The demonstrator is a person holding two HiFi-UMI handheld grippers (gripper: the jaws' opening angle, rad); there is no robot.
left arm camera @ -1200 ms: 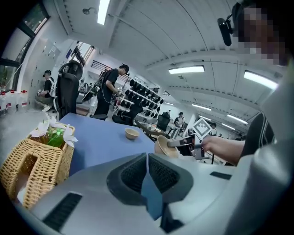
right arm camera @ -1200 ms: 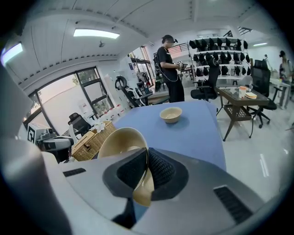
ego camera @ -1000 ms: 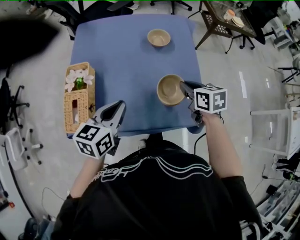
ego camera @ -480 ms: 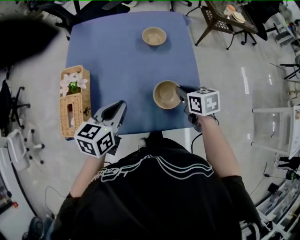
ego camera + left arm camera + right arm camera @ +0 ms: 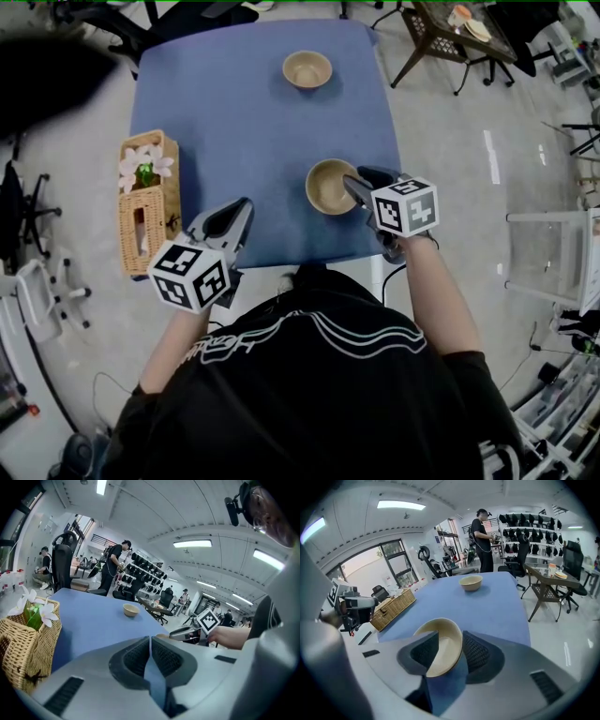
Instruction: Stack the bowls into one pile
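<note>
At the far left, a wicker basket [image 5: 148, 202] holding white flowers [image 5: 141, 161] is sitting on the left edge of the blue table [image 5: 244, 131]. Just right of it, at the table's near edge, the left gripper [image 5: 246, 204] is hovering over the cloth. The left gripper view is showing its jaws pressed together with nothing between them.

Further right, the two tan bowls are lying well apart. The far bowl [image 5: 307, 68] is standing alone and upright toward the far edge of the table, a little right of centre. The near bowl [image 5: 328, 186] is resting by the near right corner, mouth up.

At the right, the right gripper [image 5: 354, 180] is reaching over the near bowl from its right side. In the right gripper view its jaws are opening. The bowl's rim is standing between them, one jaw inside the bowl and the other outside. A gap is showing at the inner pad, so the pads are not clamping the rim.

Beyond the table on the right, a dark side table [image 5: 450, 33] with plates is standing on the grey floor.
</note>
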